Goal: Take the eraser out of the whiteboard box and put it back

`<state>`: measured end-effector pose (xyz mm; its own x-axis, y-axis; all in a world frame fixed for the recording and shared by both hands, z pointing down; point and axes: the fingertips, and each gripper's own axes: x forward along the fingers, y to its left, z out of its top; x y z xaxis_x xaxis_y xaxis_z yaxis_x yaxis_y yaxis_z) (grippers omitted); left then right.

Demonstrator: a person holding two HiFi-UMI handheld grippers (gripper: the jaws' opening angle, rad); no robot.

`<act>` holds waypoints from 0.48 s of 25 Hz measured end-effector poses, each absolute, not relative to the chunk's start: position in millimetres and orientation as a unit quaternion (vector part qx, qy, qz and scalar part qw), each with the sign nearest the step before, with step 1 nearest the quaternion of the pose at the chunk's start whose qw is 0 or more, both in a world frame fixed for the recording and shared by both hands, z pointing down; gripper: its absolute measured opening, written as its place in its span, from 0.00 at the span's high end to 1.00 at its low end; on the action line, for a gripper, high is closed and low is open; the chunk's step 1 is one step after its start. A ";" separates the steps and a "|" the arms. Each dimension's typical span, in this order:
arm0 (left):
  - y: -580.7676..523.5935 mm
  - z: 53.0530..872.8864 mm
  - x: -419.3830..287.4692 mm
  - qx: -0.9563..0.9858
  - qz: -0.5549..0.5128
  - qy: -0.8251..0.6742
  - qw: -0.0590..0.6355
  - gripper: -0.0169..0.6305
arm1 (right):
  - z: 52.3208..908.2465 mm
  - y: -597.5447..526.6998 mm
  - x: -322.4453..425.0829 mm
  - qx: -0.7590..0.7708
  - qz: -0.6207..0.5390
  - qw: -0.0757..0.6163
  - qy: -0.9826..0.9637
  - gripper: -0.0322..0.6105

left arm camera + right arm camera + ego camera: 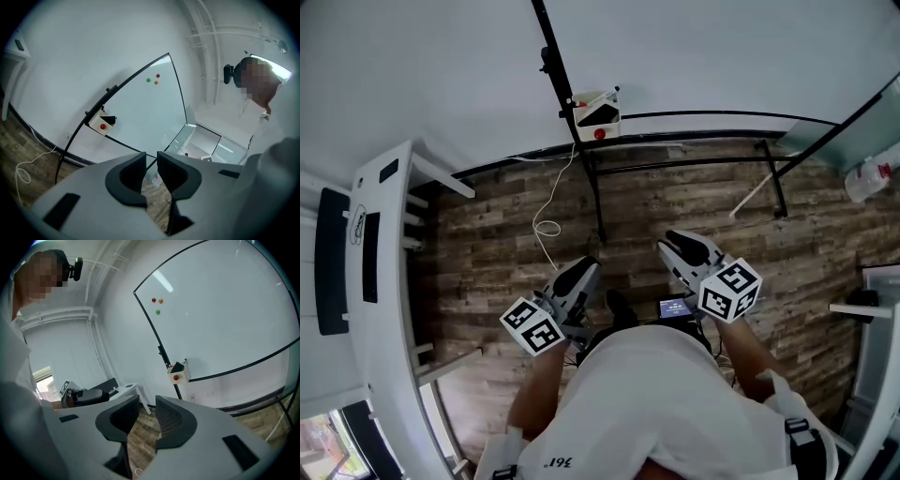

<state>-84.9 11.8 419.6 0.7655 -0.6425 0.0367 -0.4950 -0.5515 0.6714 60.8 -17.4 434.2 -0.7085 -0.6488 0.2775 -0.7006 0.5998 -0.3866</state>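
A small white whiteboard box [596, 114] with a red dot hangs on the black-framed whiteboard [694, 56], and the dark eraser [601, 112] sits in it. My left gripper [584, 274] and right gripper [678, 244] are held side by side over the wood floor, well short of the board. The left gripper view shows the box [102, 123] far off at the left of its jaws [151, 161], which stand slightly apart with nothing between them. From the right gripper [147, 405], likewise parted and empty, the box [178, 372] appears ahead and above.
A white desk [386, 281] runs along the left. A white cable [547, 227] loops on the floor below the box. The whiteboard's black stand legs [773, 178] spread over the floor, and a plastic bottle [868, 180] lies at the far right. Coloured magnets [157, 303] dot the board.
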 end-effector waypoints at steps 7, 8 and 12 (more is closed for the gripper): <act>-11.3 425.4 -114.8 0.875 -0.107 -0.315 0.352 0.88 | 437.4 -38.3 30.5 0.388 0.236 0.065 -0.889 0.76; -12.4 425.9 -115.5 0.875 -0.108 -0.314 0.353 0.87 | 438.4 -39.1 29.8 0.388 0.237 0.068 -0.888 0.76; -18.0 427.9 -113.3 0.872 -0.111 -0.315 0.358 0.88 | 439.4 -47.1 31.4 0.387 0.237 0.073 -0.888 0.76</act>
<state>-113.3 -18.0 427.9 0.7771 -0.6286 0.0320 -0.4696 -0.5452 0.6945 31.4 -47.1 439.4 -0.6890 -0.6533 0.3139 -0.7228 0.5870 -0.3646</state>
